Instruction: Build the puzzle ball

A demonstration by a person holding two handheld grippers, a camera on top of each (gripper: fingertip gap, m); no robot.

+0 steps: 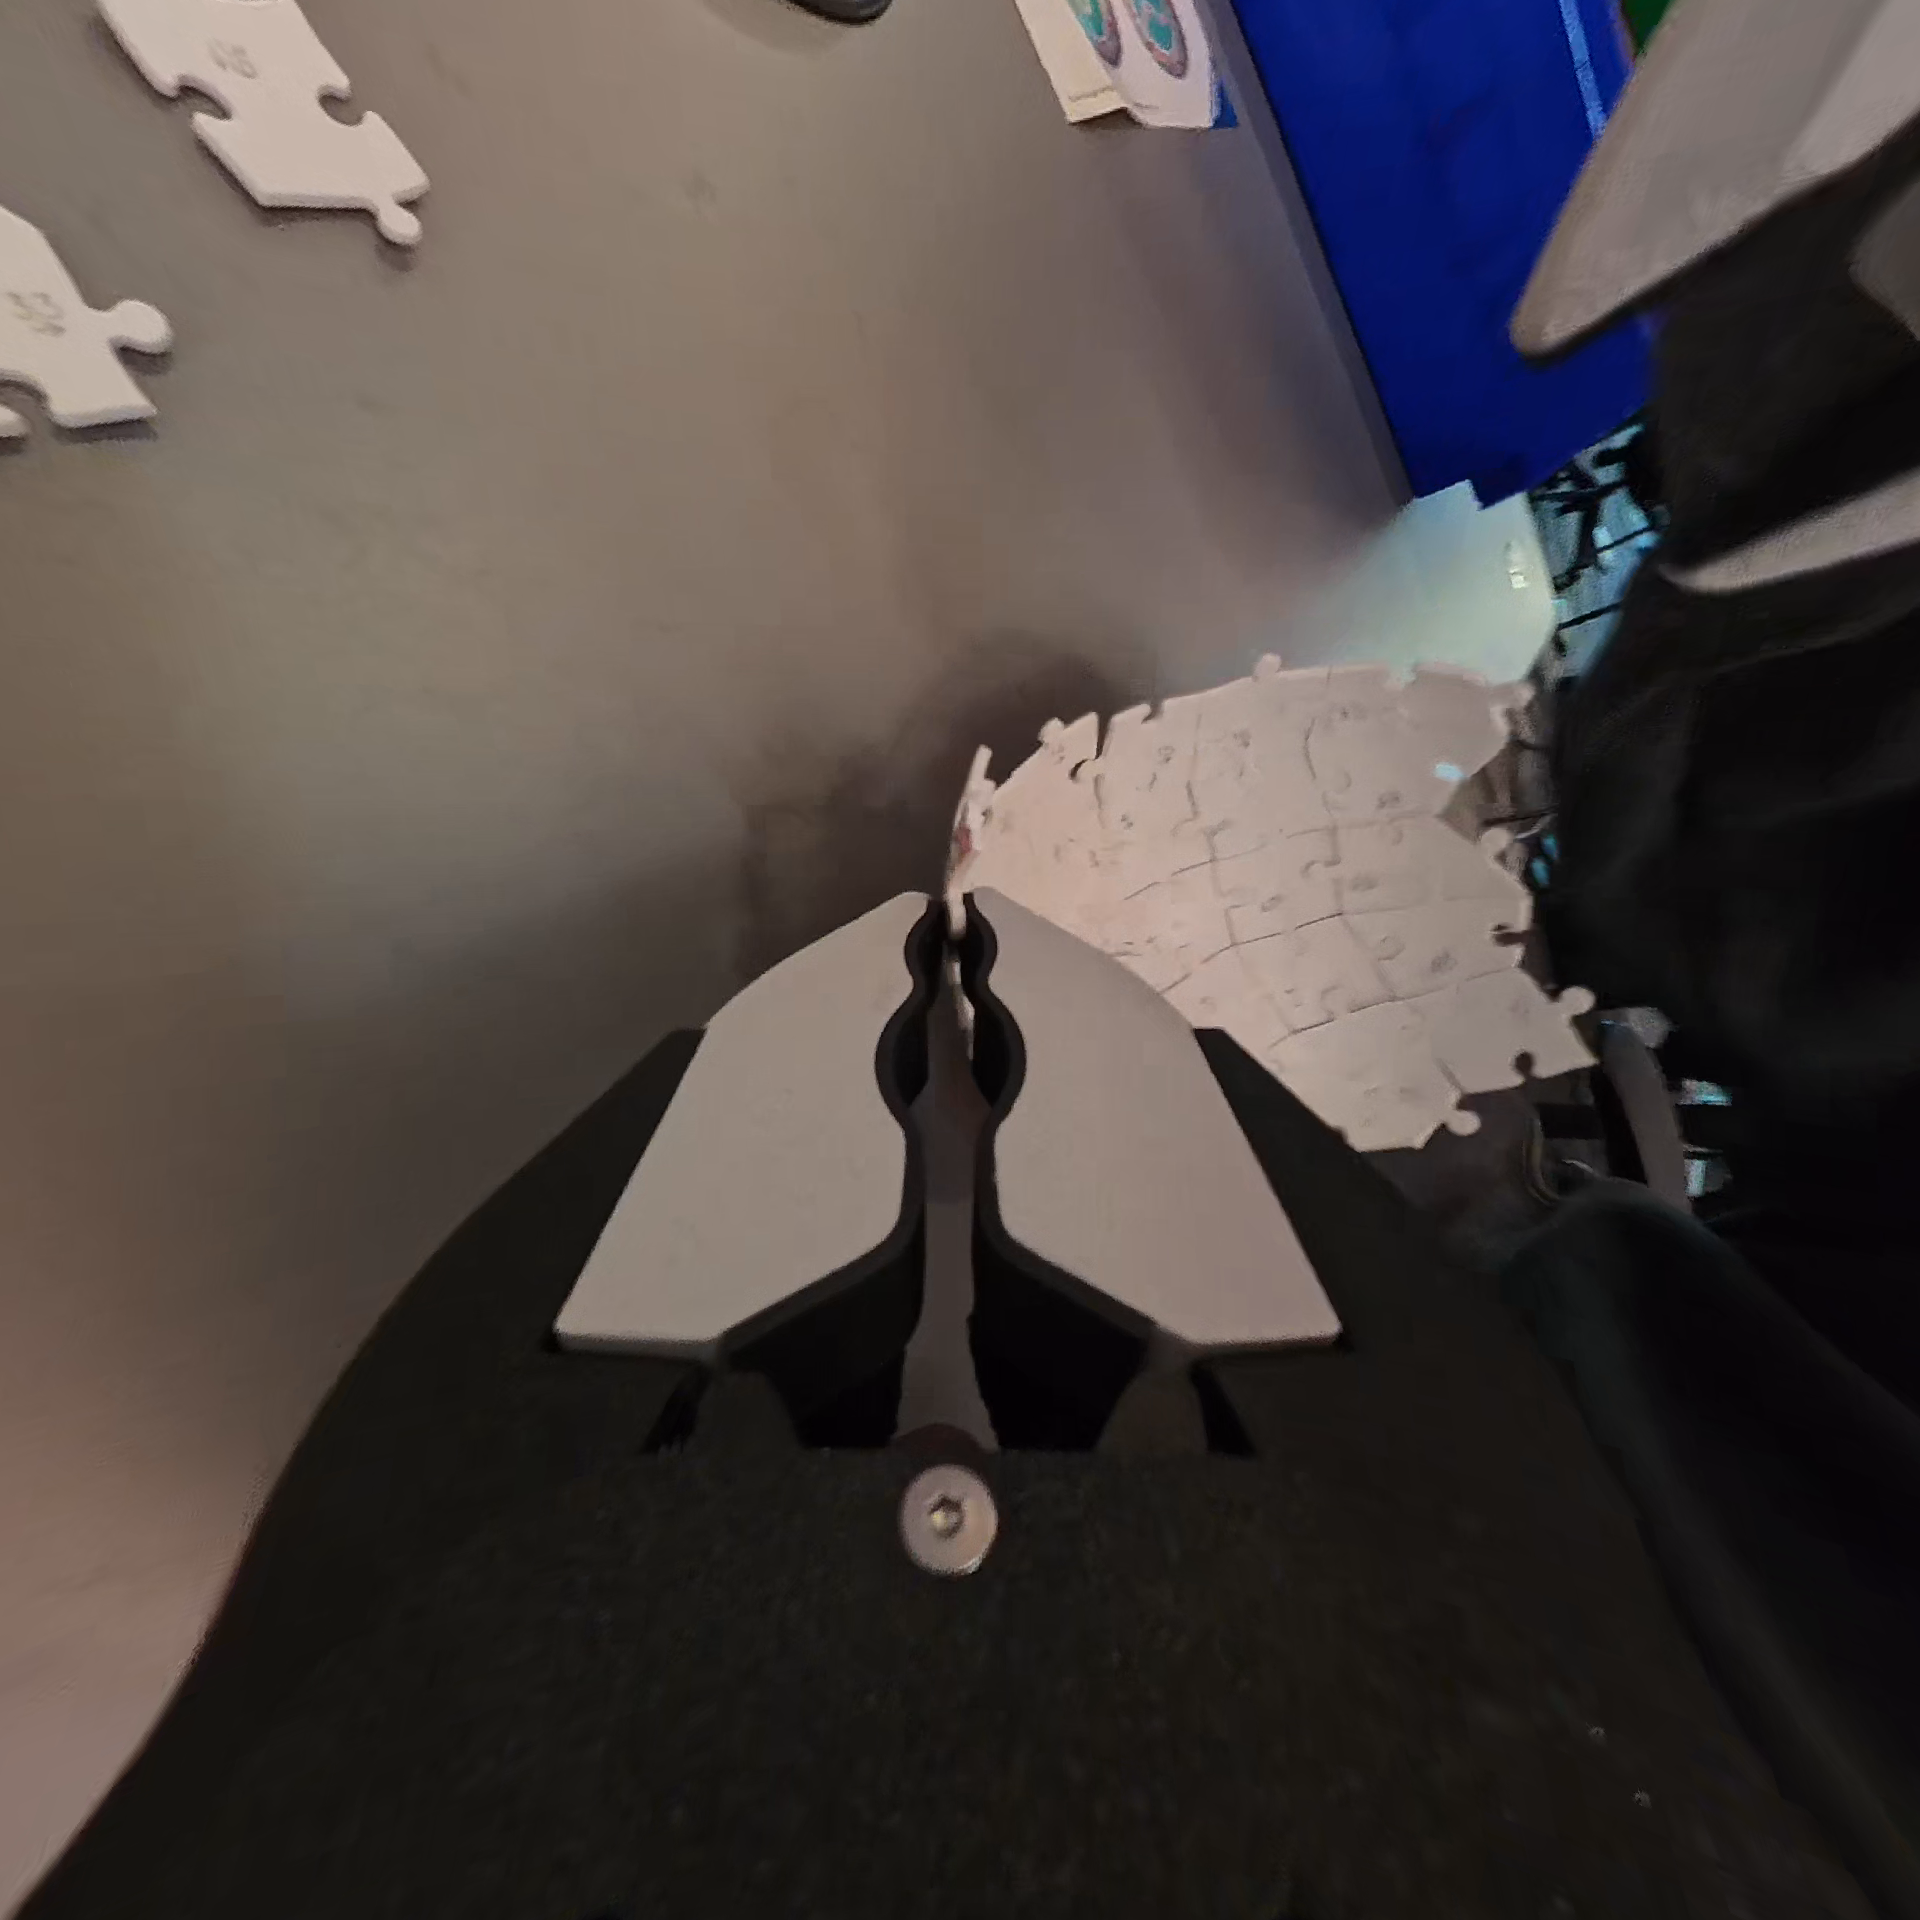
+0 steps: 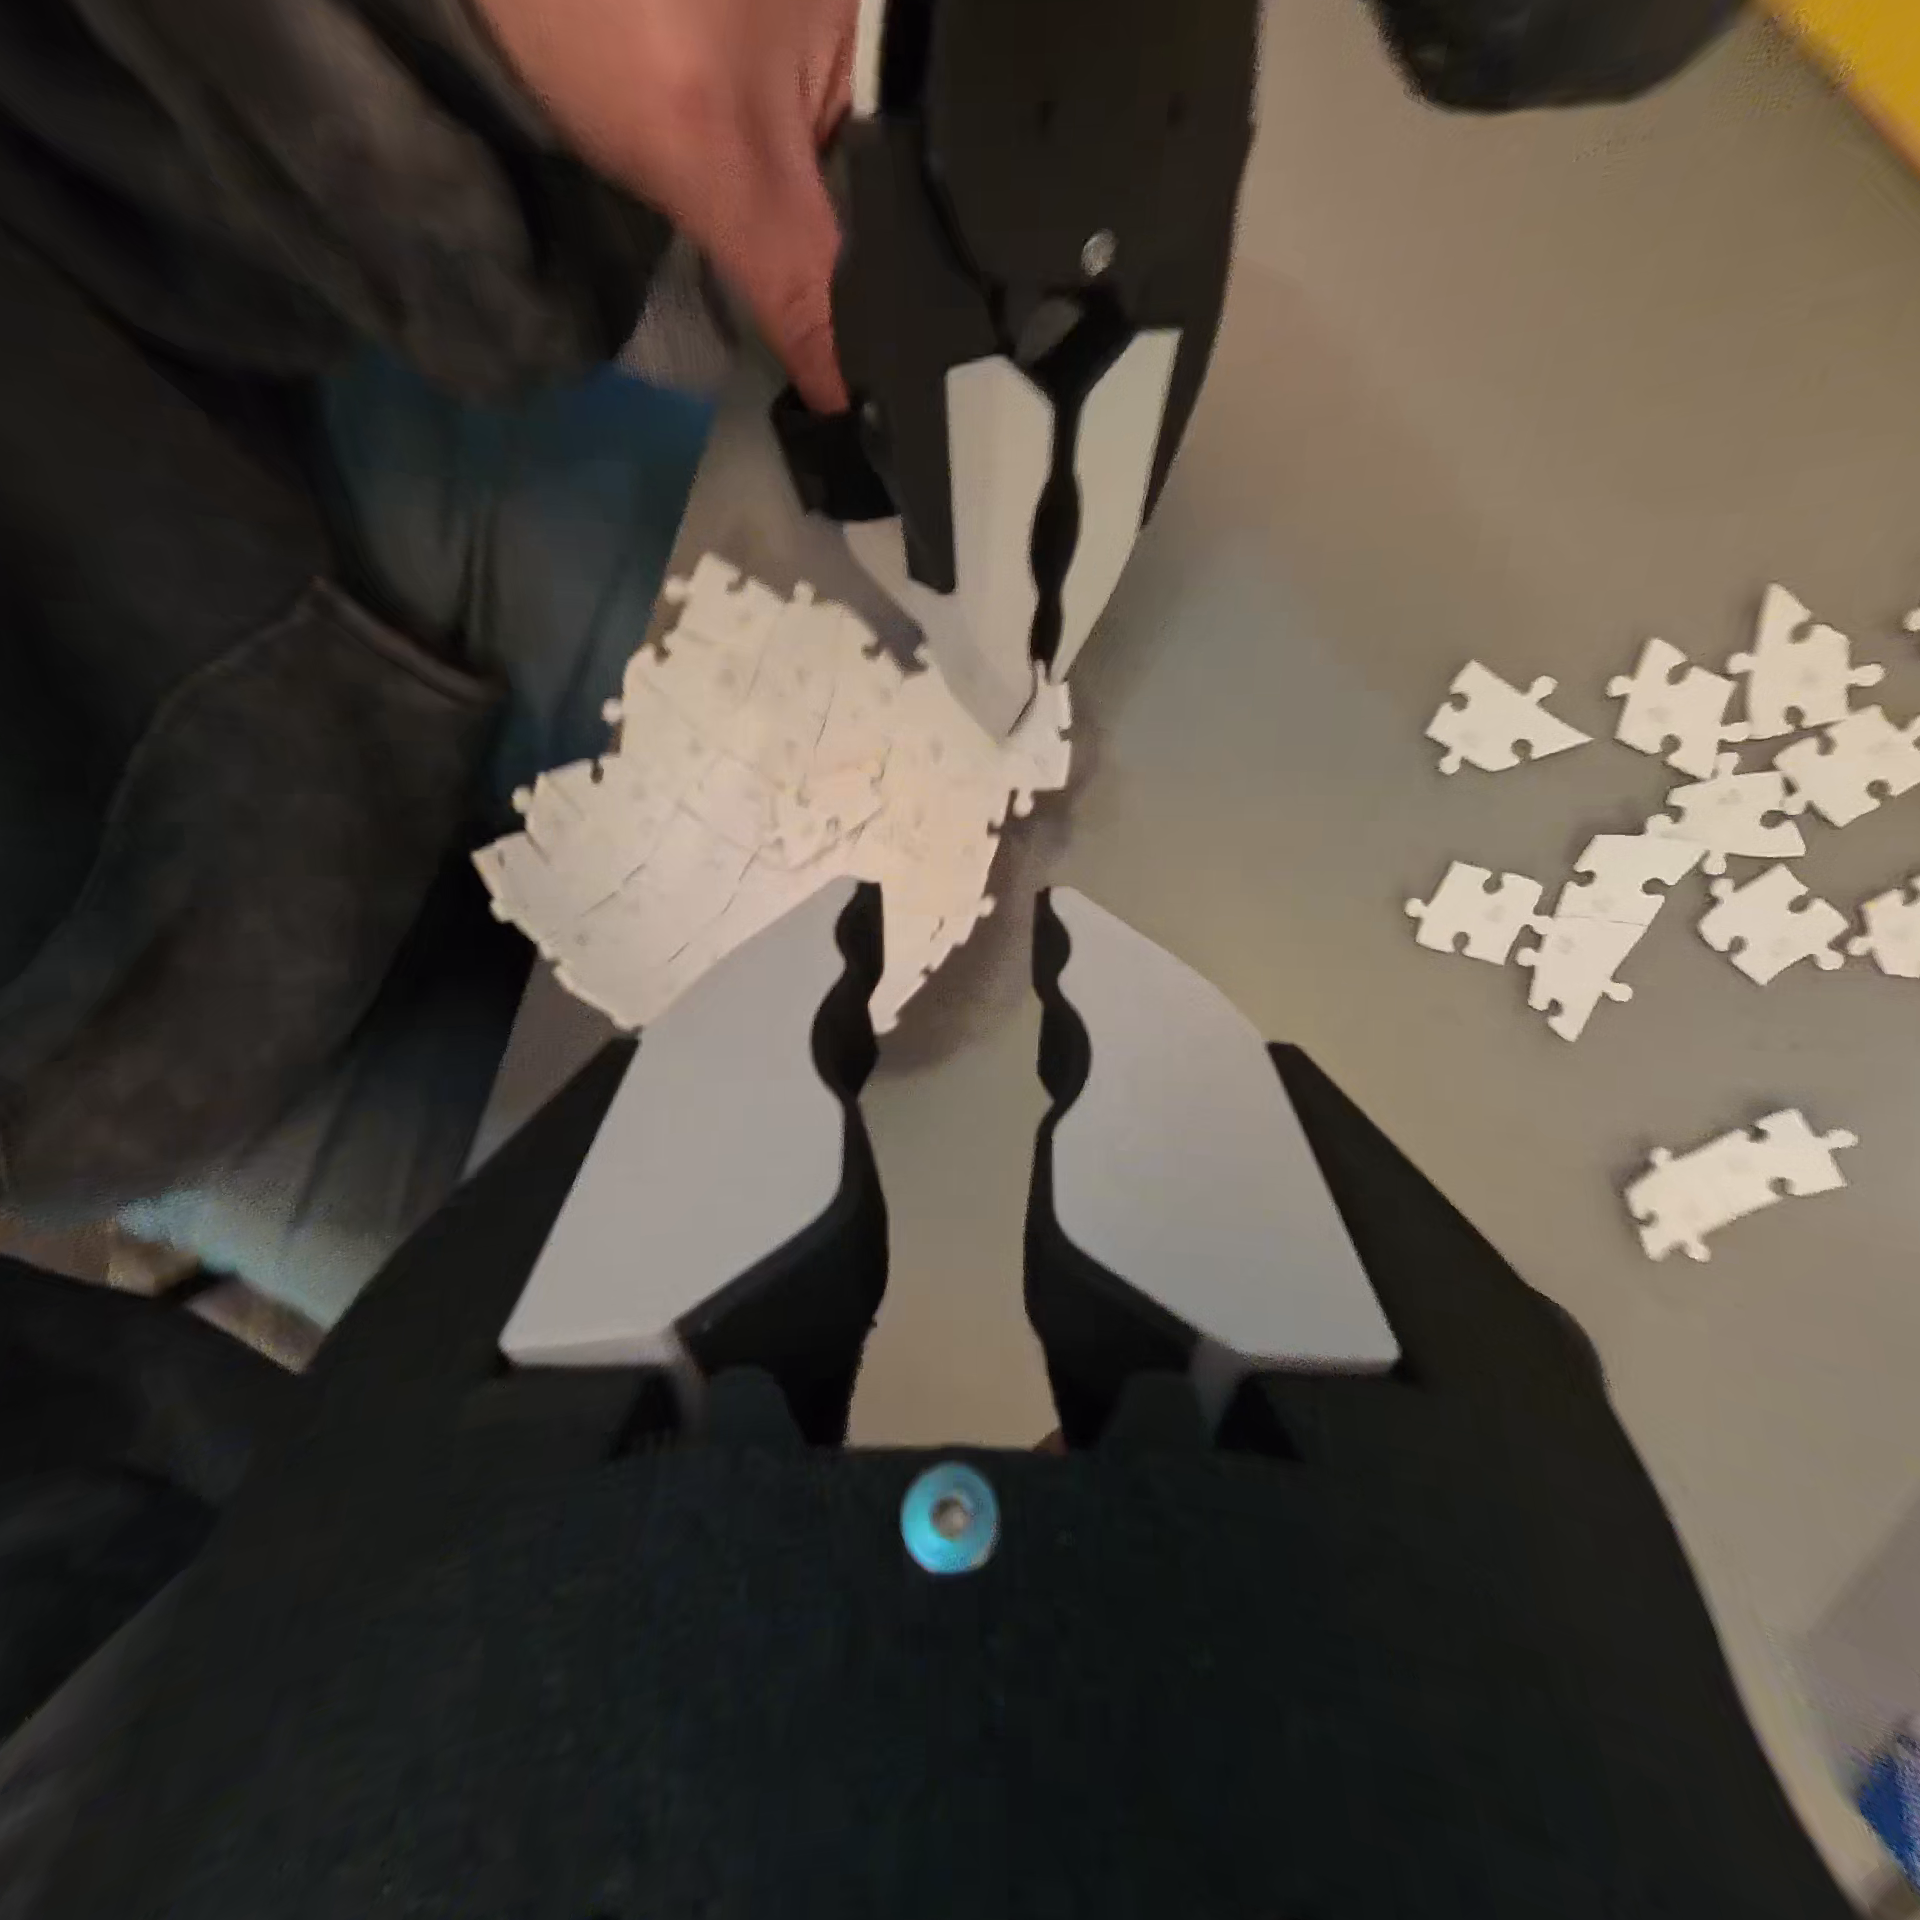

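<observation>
A curved white shell of joined puzzle pieces [image 1: 1320,914] is the partly built ball. My left gripper [image 1: 956,920] is shut on the shell's left edge and holds it above the grey table. In the right wrist view the shell [image 2: 769,800] hangs past the table's left edge, with the left gripper [image 2: 1044,649] clamped on its far corner. My right gripper [image 2: 961,899] is open and empty, its left finger just under the shell's near edge. Part of it shows in the left wrist view [image 1: 1745,187] at the upper right.
Several loose white pieces [image 2: 1704,821] lie on the grey table [image 2: 1351,520] to the right, and a joined pair [image 2: 1735,1179] lies nearer. More pieces [image 1: 281,114] lie at the far left. A person's hand [image 2: 758,177] and dark sleeve are at the left. The gap from one gripper's tips to the other's is roughly 10 cm.
</observation>
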